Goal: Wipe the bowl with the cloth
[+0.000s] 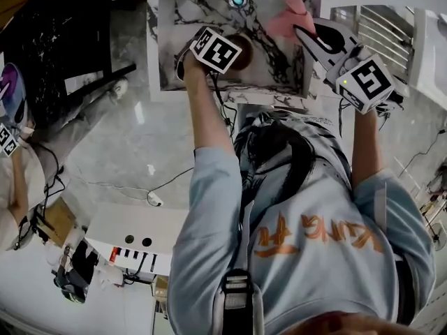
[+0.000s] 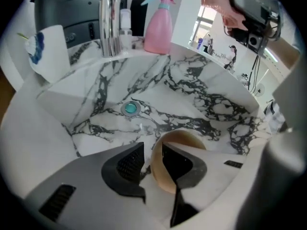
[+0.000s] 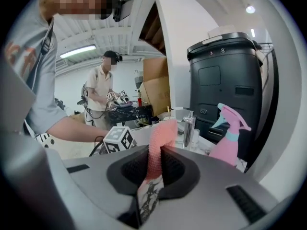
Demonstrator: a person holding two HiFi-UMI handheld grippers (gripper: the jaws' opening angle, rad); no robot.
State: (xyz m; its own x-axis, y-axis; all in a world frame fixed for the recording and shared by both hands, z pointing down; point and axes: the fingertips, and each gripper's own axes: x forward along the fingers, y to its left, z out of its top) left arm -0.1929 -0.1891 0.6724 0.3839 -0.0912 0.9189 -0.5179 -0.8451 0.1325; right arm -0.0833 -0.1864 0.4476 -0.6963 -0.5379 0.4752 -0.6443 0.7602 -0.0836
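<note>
In the left gripper view my left gripper (image 2: 152,158) is shut on the rim of a tan bowl (image 2: 184,137), with one jaw inside and one outside. It holds the bowl over the marble sink (image 2: 201,99). From the head view, the bowl (image 1: 244,49) shows brown beside the left gripper (image 1: 222,51) and its marker cube. My right gripper (image 3: 154,169) is shut on a pink cloth (image 3: 160,138) that sticks up between its jaws. The right gripper (image 1: 302,28) holds the cloth (image 1: 288,16) above the sink's right side, apart from the bowl.
A pink spray bottle (image 2: 158,28) and a chrome faucet (image 2: 110,25) stand at the sink's back edge. The drain (image 2: 130,108) lies in the basin floor. A black bin (image 3: 230,90) stands behind. Another person (image 3: 103,97) works at a far table.
</note>
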